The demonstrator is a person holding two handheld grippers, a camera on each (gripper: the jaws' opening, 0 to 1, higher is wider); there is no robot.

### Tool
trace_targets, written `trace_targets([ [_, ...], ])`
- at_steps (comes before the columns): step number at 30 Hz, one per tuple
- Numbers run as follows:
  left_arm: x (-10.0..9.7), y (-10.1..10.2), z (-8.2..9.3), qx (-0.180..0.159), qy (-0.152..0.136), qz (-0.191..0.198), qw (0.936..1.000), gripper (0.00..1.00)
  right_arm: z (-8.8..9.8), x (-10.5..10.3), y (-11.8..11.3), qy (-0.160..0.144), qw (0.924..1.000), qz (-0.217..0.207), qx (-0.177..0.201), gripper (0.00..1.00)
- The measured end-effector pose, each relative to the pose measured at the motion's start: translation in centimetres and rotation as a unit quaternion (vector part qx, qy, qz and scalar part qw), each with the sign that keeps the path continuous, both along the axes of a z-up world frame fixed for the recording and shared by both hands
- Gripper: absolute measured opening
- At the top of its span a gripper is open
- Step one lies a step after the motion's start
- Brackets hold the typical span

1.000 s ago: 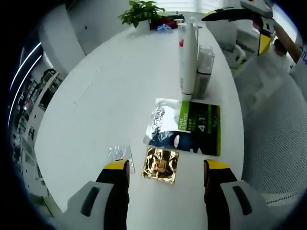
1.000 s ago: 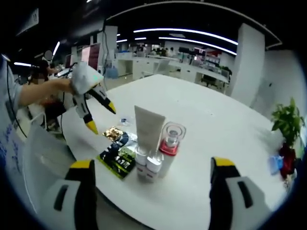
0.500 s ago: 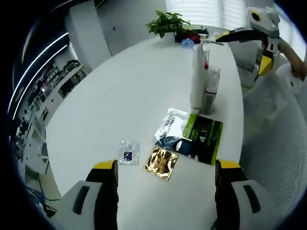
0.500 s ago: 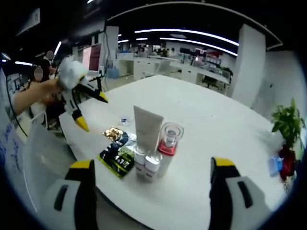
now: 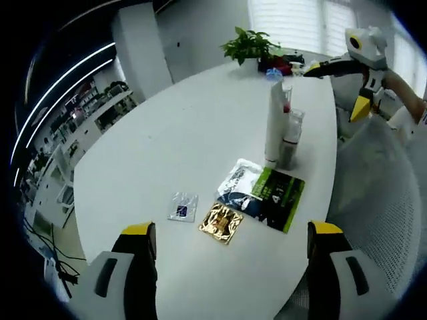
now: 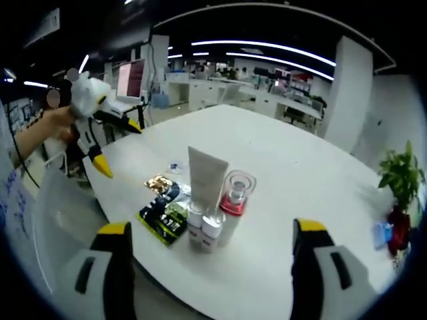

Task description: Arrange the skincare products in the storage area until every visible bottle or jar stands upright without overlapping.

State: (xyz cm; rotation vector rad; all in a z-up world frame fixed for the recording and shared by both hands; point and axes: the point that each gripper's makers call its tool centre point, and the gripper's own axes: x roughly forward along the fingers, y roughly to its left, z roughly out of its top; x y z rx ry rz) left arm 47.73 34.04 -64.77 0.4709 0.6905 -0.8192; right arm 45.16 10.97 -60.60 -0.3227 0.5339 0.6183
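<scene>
- The left gripper (image 5: 230,243) hangs above the table (image 5: 153,140), jaws spread wide with nothing between them.
- Just ahead of its jaws lie three flat sachets: a small clear one (image 5: 182,206), a gold one (image 5: 221,223), and a green-black one (image 5: 267,195).
- Beyond the sachets stand a white tube (image 5: 275,122) and a clear-capped bottle (image 5: 289,137), upright and touching.
- The right gripper (image 6: 208,247) is wide apart too, empty; tube (image 6: 202,189) and bottle (image 6: 233,205) stand straight ahead of it, sachets beside them.
- Farthest off, a plant (image 5: 248,47).
</scene>
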Motion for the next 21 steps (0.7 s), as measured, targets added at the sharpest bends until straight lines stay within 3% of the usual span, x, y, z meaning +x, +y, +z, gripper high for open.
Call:
trace_targets([
  [4, -0.4, 0.1, 0.6, -0.003, -0.005, 0.007, 1.0000, 0.96, 0.0, -0.3, -0.1, 0.002, 1.0000, 0.003, -0.002, 1.00],
  [21, -2.2, -0.1, 2.2, -0.079, -0.001, 0.047, 0.9958, 0.97, -0.3, -0.4, -0.2, 0.006, 0.9996, 0.022, -0.015, 1.00],
])
